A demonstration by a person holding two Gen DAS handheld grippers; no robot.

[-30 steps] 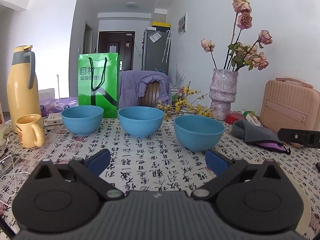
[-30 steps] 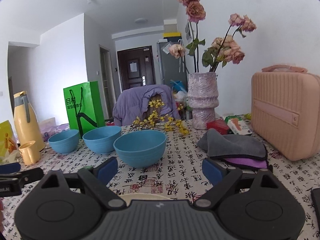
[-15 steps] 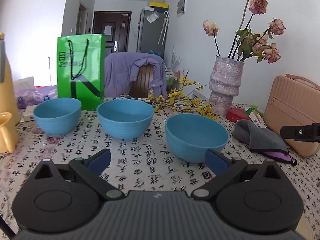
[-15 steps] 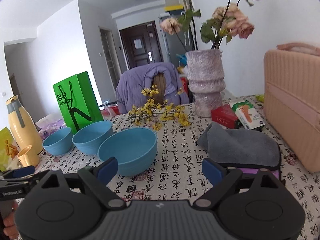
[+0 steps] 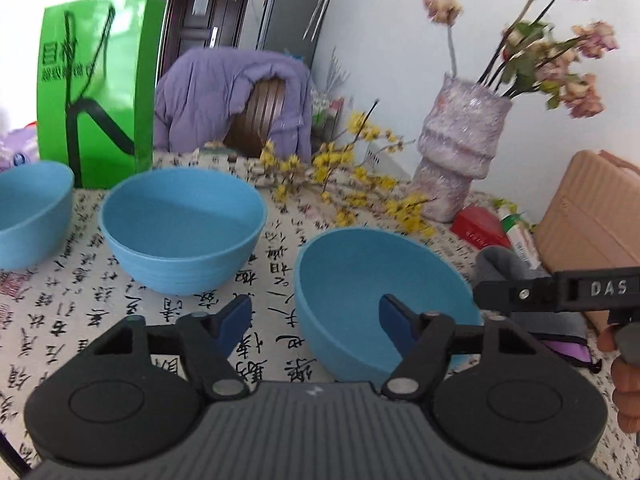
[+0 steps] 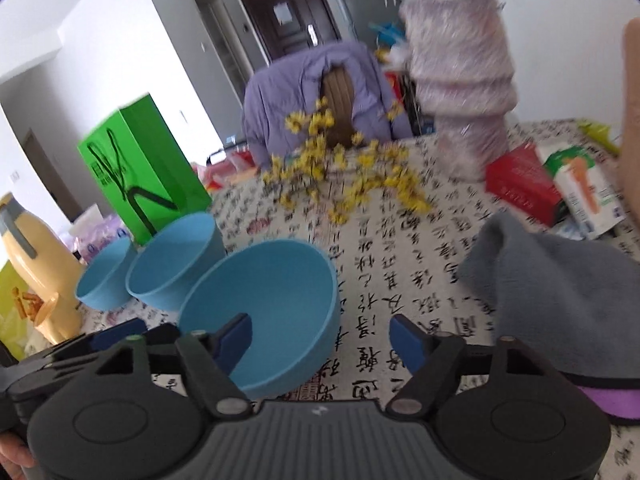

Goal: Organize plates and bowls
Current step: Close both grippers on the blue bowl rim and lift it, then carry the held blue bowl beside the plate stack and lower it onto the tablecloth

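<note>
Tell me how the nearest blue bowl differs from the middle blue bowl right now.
The nearest blue bowl is tipped, its opening turned toward the left gripper; the middle blue bowl sits level on the table. A fingertip of each gripper reaches over the nearest bowl's rim, the left gripper's on one side, the right gripper's on the other; nothing touches the middle bowl. Both look alike in colour and shape, and both are empty.
</note>
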